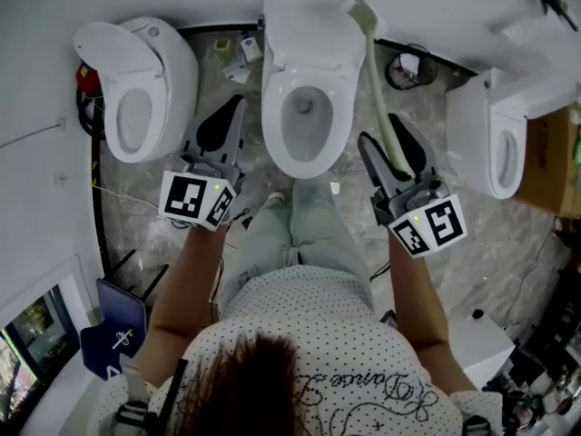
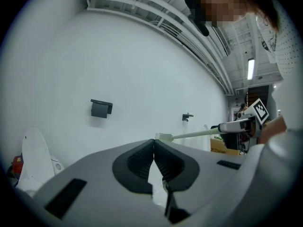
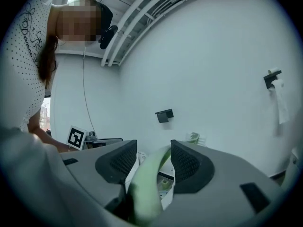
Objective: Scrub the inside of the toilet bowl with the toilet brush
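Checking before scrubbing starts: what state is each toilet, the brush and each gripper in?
Middle toilet: lid up, bowl uncovered.
Left toilet: lid up.
Right toilet: bowl uncovered.
Toilet brush: lifted, head outside the bowl.
Left gripper: shut, empty.
Right gripper: shut on the brush handle.

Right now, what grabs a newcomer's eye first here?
Three white toilets stand in a row, the middle toilet open, straight ahead. The right gripper holds a pale green toilet brush in its jaws, head raised beside the lid. The left gripper is shut, empty.
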The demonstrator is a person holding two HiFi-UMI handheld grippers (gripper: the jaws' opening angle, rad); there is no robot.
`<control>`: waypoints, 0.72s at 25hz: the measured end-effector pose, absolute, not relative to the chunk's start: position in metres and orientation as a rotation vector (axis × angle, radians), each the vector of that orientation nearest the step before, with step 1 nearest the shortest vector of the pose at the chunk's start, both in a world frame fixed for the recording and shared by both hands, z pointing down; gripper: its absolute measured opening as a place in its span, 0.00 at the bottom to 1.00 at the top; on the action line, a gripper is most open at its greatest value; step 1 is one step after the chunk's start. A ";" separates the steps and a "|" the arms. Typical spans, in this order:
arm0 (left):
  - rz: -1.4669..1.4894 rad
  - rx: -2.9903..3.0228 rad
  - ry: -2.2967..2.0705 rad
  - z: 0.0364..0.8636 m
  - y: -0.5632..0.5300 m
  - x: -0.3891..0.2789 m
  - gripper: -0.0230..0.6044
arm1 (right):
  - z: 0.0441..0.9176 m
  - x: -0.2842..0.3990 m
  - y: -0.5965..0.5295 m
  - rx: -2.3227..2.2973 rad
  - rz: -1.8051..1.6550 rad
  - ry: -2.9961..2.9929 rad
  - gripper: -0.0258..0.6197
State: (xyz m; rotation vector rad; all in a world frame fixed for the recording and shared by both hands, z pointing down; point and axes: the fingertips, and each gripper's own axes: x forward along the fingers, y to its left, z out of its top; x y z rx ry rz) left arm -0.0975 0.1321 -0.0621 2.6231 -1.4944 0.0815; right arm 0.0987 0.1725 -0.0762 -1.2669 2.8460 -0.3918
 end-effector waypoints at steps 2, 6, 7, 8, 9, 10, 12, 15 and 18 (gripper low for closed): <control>0.093 2.586 -1.539 -0.056 0.118 -0.093 0.04 | -0.071 0.106 0.154 -1.215 -0.402 2.887 0.37; 0.104 2.532 -1.612 -0.042 0.091 -0.084 0.04 | -0.058 0.120 0.127 -1.096 -0.441 2.946 0.37; 0.108 2.517 -1.629 -0.036 0.085 -0.083 0.04 | -0.051 0.122 0.121 -1.071 -0.459 2.956 0.37; 0.111 2.503 -1.643 -0.030 0.079 -0.081 0.04 | -0.043 0.123 0.117 -1.049 -0.481 2.964 0.37; 0.113 2.491 -1.653 -0.024 0.075 -0.080 0.04 | -0.036 0.124 0.114 -1.032 -0.506 2.971 0.37; 0.115 2.481 -1.662 -0.020 0.072 -0.079 0.04 | -0.029 0.123 0.113 -1.017 -0.531 2.977 0.37; 0.114 2.464 -1.672 -0.016 0.070 -0.079 0.04 | -0.020 0.121 0.113 -0.995 -0.576 2.989 0.37; 0.107 2.444 -1.675 -0.010 0.066 -0.078 0.04 | -0.009 0.117 0.116 -0.980 -0.636 3.005 0.37; 0.110 2.433 -1.661 0.003 0.061 -0.080 0.04 | 0.009 0.111 0.117 -0.984 -0.706 3.010 0.37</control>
